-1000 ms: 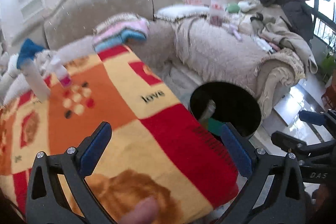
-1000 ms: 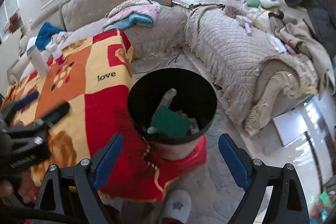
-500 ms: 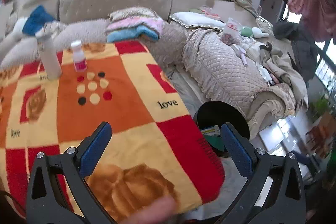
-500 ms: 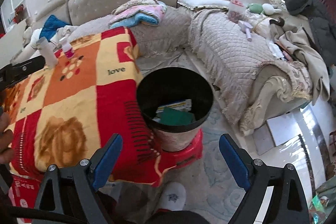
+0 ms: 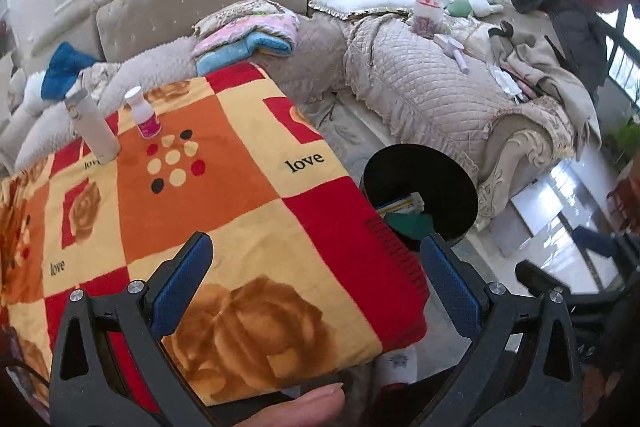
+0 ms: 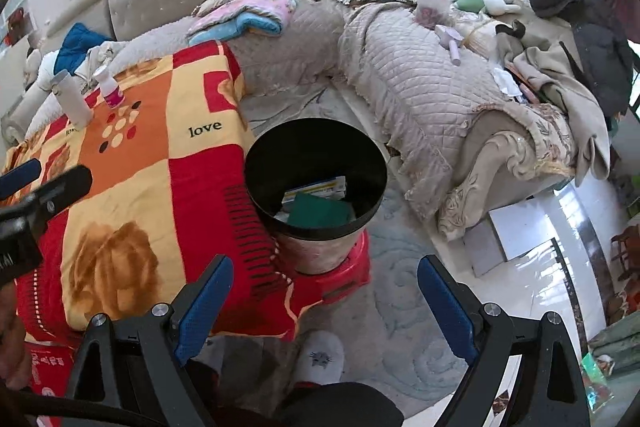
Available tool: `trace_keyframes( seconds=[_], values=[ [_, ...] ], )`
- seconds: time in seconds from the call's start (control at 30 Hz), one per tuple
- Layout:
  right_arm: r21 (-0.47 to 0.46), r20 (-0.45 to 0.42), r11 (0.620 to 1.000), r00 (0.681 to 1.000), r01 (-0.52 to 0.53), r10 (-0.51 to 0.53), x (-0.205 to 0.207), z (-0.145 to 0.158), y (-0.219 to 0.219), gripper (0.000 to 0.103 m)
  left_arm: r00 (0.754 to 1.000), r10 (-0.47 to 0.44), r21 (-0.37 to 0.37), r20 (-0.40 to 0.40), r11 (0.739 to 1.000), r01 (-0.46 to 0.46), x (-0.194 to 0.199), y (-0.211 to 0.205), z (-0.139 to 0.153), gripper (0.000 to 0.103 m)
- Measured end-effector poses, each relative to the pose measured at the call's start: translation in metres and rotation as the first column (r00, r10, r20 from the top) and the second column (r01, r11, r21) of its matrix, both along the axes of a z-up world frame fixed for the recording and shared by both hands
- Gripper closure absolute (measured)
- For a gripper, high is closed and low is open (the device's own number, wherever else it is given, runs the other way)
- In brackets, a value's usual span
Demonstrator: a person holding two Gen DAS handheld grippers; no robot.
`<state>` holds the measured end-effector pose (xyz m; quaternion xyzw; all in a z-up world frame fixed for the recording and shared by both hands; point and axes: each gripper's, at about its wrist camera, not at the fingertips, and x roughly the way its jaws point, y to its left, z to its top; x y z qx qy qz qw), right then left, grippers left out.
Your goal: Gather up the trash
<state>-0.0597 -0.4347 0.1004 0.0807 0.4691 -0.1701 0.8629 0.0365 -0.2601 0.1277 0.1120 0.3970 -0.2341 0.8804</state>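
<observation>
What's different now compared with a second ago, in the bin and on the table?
In the black bin, a pale tube-like piece that stood upright on the green item now lies out of sight or flat; a white and yellow box shows instead. Both views have pulled up and back. Left gripper and right gripper are open and empty as before. The two bottles stay on the blanket.

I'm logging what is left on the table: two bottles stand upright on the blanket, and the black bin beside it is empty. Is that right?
Not quite: the black bin is not empty. The right wrist view shows a green item and a printed box lying in it. The two bottles, a white one and a pink-labelled one, do stand upright on the blanket.
</observation>
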Motion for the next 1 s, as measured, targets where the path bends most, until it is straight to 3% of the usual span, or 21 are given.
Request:
trace_keyframes(
  seconds=[0.43,0.6,1.0],
  values=[
    [0.033,-0.034,0.999,0.999,-0.04,0.041,0.015,0.006,-0.011,0.011,0.998,0.002,-0.008,-0.068,1.0,-0.002,0.005,-0.012,-0.001,0.0],
    [0.091,-0.058,0.995,0.997,-0.041,0.046,0.032,0.005,-0.025,0.011,0.995,0.01,0.028,-0.099,1.0,-0.007,0.02,-0.021,-0.002,0.0],
    [0.068,-0.071,0.995,0.995,-0.069,0.074,0.065,0.007,-0.039,0.011,0.989,0.052,0.074,-0.139,0.996,-0.042,0.059,-0.039,-0.008,0.0]
  ],
)
